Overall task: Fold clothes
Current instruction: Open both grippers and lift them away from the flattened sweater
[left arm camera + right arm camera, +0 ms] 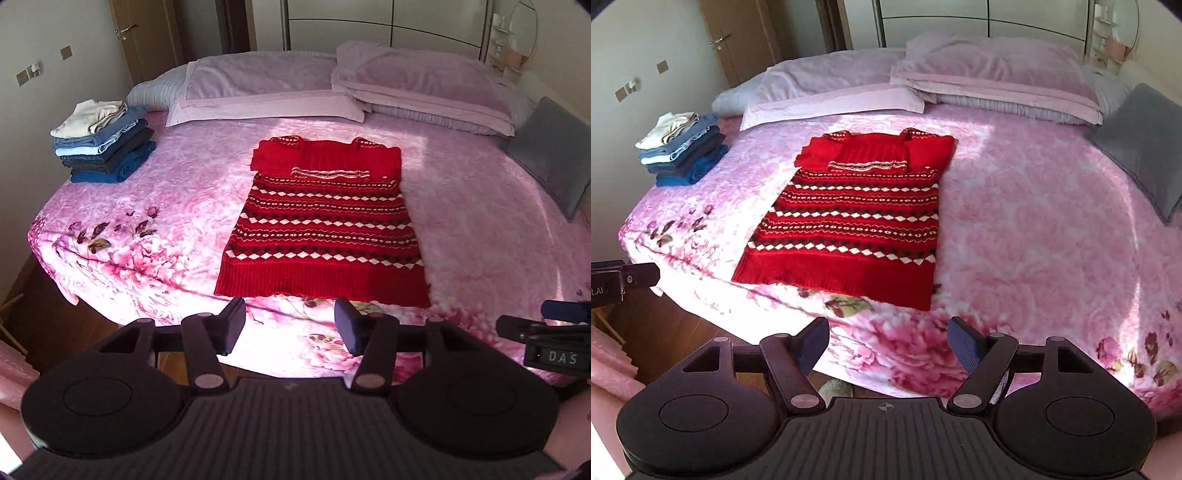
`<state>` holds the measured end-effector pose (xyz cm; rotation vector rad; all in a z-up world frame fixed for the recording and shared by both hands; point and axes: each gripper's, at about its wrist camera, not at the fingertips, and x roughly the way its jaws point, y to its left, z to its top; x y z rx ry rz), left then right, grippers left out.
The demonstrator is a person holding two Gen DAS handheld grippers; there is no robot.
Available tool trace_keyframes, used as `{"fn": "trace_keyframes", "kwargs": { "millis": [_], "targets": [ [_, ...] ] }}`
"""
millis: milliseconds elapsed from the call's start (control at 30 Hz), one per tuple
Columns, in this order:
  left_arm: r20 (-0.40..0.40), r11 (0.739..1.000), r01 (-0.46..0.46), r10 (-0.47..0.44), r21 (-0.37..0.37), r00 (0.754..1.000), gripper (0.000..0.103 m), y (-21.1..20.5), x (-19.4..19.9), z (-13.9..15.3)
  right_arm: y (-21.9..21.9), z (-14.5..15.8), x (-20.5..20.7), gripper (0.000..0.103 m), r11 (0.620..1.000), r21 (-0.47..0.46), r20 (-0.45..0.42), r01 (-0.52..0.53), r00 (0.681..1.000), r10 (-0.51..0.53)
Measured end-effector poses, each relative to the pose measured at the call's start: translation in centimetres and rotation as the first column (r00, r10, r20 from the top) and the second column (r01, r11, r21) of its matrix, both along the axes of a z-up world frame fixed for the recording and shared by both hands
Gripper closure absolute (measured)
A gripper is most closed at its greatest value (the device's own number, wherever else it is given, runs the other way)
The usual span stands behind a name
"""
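With both sleeves already crossed over its chest, the red sweater [321, 229] lies flat mid-bed [480, 221], hem toward both released, empty tongs, left tongs [290, 328] and right tongs [888, 345], at 6 o'clock, ready for lengthwise folds, folded stack [105, 142] at 10 o'clock.

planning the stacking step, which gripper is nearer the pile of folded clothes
Left. The left gripper sits off the sweater's hem, on the pile of folded clothes side; the right gripper is further right.
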<state>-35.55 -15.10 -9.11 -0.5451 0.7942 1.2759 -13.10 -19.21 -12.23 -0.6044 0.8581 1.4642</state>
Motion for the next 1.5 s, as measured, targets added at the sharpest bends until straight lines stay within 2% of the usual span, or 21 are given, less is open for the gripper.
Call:
{"fn": "trace_keyframes", "kwargs": {
  "millis": [267,467,800,1100,1333,1500],
  "targets": [
    [0.0,0.999,0.035,-0.035,0.007,0.999,0.054,-0.5,1.1,0.5,-0.9,0.2,0.7,0.029,1.0,-0.008,-0.012,0.009,1.0,-0.01],
    [-0.016,0.998,0.058,-0.058,0.002,0.998,0.054,0.1,1.9,-0.2,-0.5,-0.4,1.6,0.029,0.999,-0.011,-0.036,0.044,0.998,-0.044],
    [-0.018,0.999,0.003,-0.004,-0.05,1.0,0.054,2.2,-0.1,-2.3,1.8,-2.6,2.0,0.029,0.998,-0.061,-0.068,0.035,0.997,-0.039],
    [0.024,0.994,0.016,-0.014,-0.11,1.0,0.054,7.6,-2.4,-6.5,5.4,-6.4,2.5,0.029,0.99,-0.102,-0.089,0.093,0.991,-0.103],
    [0.082,0.985,0.042,-0.029,-0.166,0.996,0.054,14.0,-6.7,-13.0,9.4,-13.9,2.9,0.029,0.967,-0.185,-0.121,0.174,0.973,-0.198],
    [0.102,0.979,0.085,-0.067,-0.183,0.993,0.054,19.1,-9.4,-18.0,11.2,-17.9,2.2,0.029,0.959,-0.15,-0.126,0.24,0.957,-0.26]
  ]
}}
